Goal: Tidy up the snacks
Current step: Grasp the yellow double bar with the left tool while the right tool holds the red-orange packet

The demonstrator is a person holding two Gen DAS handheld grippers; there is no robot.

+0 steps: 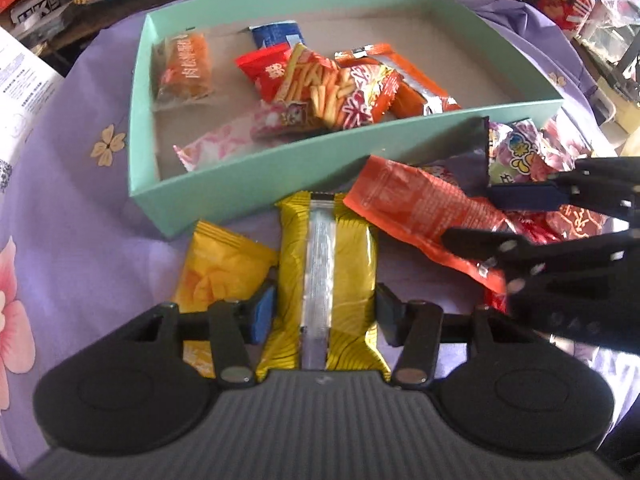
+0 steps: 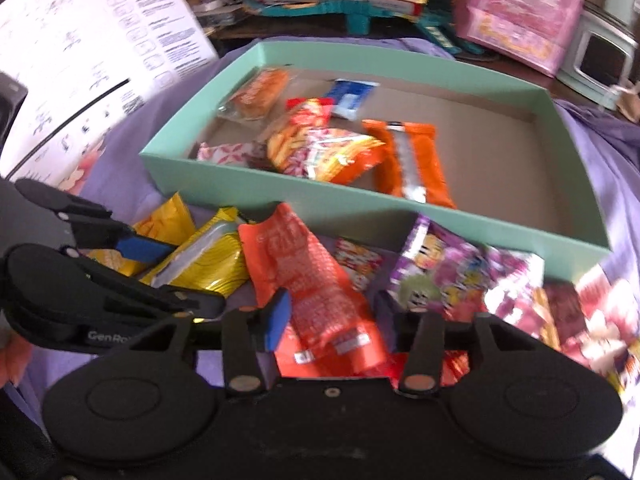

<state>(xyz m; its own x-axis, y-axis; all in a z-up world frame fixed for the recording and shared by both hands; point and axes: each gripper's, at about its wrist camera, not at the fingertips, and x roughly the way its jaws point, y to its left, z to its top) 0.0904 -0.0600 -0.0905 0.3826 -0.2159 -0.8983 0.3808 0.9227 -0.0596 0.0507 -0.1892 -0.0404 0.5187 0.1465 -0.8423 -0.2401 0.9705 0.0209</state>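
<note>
A gold packet (image 1: 326, 264) with a silver seam lies on the purple cloth in front of the teal box (image 1: 280, 168). My left gripper (image 1: 324, 312) is shut on it, one blue pad against each long side. A flat orange packet (image 2: 316, 292) lies between the fingers of my right gripper (image 2: 330, 314), which stands open around it. In the left wrist view the right gripper (image 1: 468, 216) comes in from the right over that orange packet (image 1: 416, 208). The right wrist view shows the left gripper (image 2: 196, 276) on the gold packet (image 2: 208, 264). Several snacks lie inside the box (image 2: 280, 196).
A yellow packet (image 1: 224, 272) lies left of the gold one. Purple and pink snack bags (image 2: 452, 276) are heaped at the right in front of the box. A white printed carton (image 2: 80, 60) stands at the left, with clutter behind the box.
</note>
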